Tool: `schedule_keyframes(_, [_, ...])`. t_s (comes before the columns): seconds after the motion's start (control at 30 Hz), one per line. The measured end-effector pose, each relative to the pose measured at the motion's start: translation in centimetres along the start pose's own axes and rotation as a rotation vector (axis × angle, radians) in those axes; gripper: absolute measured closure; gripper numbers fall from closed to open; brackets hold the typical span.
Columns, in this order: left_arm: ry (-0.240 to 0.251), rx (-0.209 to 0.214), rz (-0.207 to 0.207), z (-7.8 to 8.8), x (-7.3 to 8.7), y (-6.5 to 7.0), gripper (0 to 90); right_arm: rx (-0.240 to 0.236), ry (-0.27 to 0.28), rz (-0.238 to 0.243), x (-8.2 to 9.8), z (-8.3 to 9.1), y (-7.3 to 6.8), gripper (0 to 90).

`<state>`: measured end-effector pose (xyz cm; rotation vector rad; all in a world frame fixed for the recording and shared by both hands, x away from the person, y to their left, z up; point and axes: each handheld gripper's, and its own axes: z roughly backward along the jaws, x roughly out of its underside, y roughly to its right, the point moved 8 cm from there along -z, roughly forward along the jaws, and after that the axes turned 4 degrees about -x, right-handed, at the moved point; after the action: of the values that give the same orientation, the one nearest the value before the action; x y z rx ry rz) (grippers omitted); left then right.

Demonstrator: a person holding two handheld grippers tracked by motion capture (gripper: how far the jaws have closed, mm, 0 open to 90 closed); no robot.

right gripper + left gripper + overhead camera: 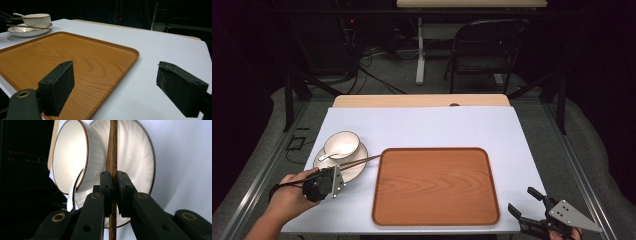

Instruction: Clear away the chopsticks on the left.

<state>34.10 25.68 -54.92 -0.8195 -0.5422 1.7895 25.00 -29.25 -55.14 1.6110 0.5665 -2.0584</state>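
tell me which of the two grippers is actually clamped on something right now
The left gripper: its jaws are shut on the chopsticks over the plate. The right gripper hangs open beside the tray.

We see brown chopsticks (362, 161) across a white plate (357, 167), beside white bowl (341, 144) holding spoon (333, 153); wooden tray (435, 186) alongside.

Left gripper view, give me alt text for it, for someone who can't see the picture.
The left gripper is shut on brown wooden chopsticks that run over a white plate. A white bowl sits on the plate, with a metal spoon at its rim.
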Motion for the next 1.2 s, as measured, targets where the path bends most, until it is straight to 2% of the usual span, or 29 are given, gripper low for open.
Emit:
schedule_keyframes(0.03, [0.004,0.031,0.049,0.6,-0.6,0.0,84.3,0.000,0.000,0.001,0.0,0.0,0.0,14.4])
schedule_keyframes(0.07, [0.004,0.031,0.049,0.6,-0.6,0.0,84.4,0.000,0.000,0.001,0.0,0.0,0.0,14.4])
schedule_keyframes(0.27, [0.036,0.112,0.165,2.1,-2.6,0.4,84.4,0.004,0.002,-0.005,0.0,0.1,0.1,14.4])
schedule_keyframes(0.3, [0.048,0.132,0.206,2.4,-3.3,0.4,84.4,0.004,0.001,-0.005,0.0,0.1,0.1,14.4])
schedule_keyframes(0.33, [0.048,0.132,0.206,2.4,-3.3,0.4,84.4,0.004,0.001,-0.005,0.0,0.1,0.1,14.4])
schedule_keyframes(0.4, [0.053,0.173,0.267,2.8,-4.0,0.5,84.4,0.004,0.001,-0.006,0.0,0.1,0.1,14.4])
schedule_keyframes(0.47, [0.063,0.229,0.355,3.1,-4.7,0.7,84.4,0.006,0.004,-0.002,0.0,0.1,0.1,14.4])
schedule_keyframes(0.5, [0.065,0.258,0.432,3.2,-5.2,0.7,84.4,0.007,0.005,0.000,0.0,0.1,0.1,14.4])
schedule_keyframes(0.6, [0.060,0.333,0.592,3.7,-6.2,0.8,84.5,0.008,-0.001,-0.009,0.0,0.0,0.1,14.4])
schedule_keyframes(0.63, [0.056,0.367,0.638,3.8,-6.5,0.9,84.5,0.009,-0.002,-0.015,0.0,0.0,0.1,14.4])
schedule_keyframes(0.67, [0.051,0.428,0.712,3.9,-7.1,1.1,84.4,0.009,-0.001,-0.016,0.0,0.0,0.1,14.4])
schedule_keyframes(0.7, [0.051,0.428,0.712,3.9,-7.1,1.1,84.4,0.009,-0.001,-0.016,0.0,0.0,0.1,14.4])
schedule_keyframes(0.77, [0.045,0.492,0.800,4.0,-7.8,1.3,84.4,0.004,0.004,-0.003,0.0,0.0,0.0,14.4])
schedule_keyframes(0.93, [0.050,0.657,1.015,4.3,-9.7,1.7,84.4,0.004,0.009,-0.006,0.0,0.1,0.1,14.4])
schedule_keyframes(1.07, [0.028,0.763,1.153,4.2,-10.9,2.2,84.4,0.006,0.014,-0.007,0.0,0.1,0.1,14.4])
schedule_keyframes(1.13, [-0.002,0.790,1.204,4.1,-11.3,2.5,84.4,0.008,0.018,0.001,-0.1,0.1,0.1,14.4])
schedule_keyframes(1.2, [-0.034,0.816,1.230,3.8,-11.5,2.9,84.4,0.009,0.015,0.008,-0.1,0.1,0.1,14.4])
